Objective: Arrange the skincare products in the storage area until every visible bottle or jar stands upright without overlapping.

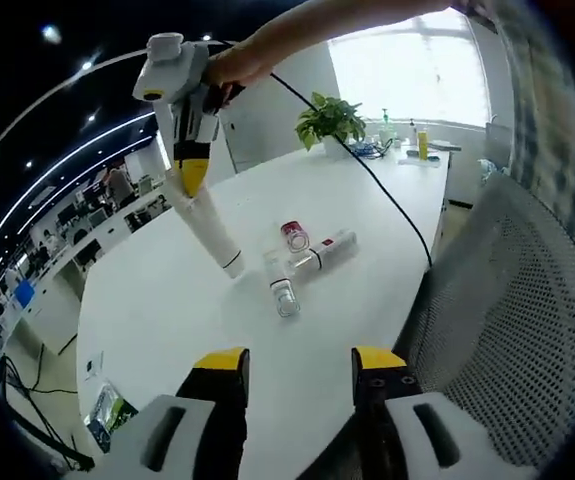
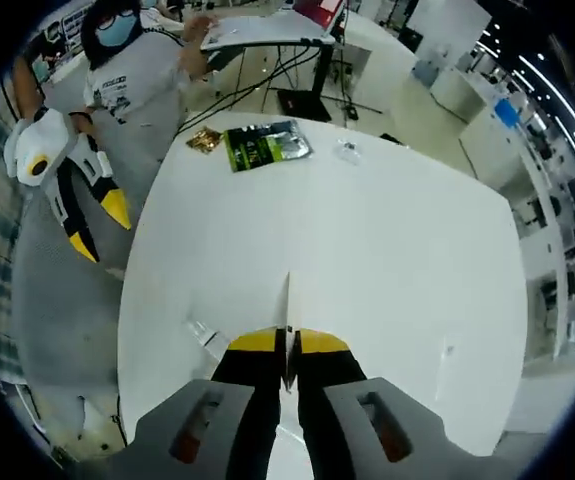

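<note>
My right gripper (image 1: 189, 178) is clamped on a long white tube (image 1: 210, 228), which hangs slanting from its yellow tips, capped end low, just above the white table (image 1: 167, 300). Beyond that end lie three small bottles (image 1: 302, 262), all on their sides. My left gripper (image 1: 300, 365) is spread wide, grasping nothing.

White table (image 1: 167, 300), mesh chair (image 1: 527, 300), bright window (image 1: 407, 60), open office
</note>
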The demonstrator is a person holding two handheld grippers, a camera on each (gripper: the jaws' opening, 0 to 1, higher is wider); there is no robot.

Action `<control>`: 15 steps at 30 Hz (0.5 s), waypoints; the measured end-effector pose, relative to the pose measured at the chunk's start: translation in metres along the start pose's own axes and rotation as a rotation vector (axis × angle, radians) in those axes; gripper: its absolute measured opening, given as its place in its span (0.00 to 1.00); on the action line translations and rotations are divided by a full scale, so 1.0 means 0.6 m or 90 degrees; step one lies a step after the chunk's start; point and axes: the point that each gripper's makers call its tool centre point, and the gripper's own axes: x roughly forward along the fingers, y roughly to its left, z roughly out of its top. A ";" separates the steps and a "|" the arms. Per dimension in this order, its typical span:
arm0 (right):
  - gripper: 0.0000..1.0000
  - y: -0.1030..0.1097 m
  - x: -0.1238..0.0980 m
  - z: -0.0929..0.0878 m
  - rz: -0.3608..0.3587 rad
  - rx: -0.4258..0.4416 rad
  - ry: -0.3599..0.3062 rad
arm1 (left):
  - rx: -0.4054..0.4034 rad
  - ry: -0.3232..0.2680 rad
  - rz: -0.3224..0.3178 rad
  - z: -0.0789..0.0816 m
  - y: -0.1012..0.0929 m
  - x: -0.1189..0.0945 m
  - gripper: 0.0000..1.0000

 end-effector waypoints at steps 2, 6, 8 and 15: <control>0.02 -0.012 0.005 -0.005 -0.002 0.007 0.007 | -0.003 -0.001 -0.002 0.002 -0.002 0.001 0.41; 0.02 -0.033 0.007 -0.005 -0.015 0.020 0.003 | -0.016 -0.008 0.001 0.006 0.001 0.000 0.40; 0.02 -0.042 0.005 -0.003 -0.017 0.026 -0.004 | -0.031 -0.011 0.000 0.011 0.006 -0.001 0.41; 0.02 -0.087 -0.003 0.000 -0.036 0.062 -0.030 | -0.029 -0.010 0.001 0.009 0.004 0.002 0.41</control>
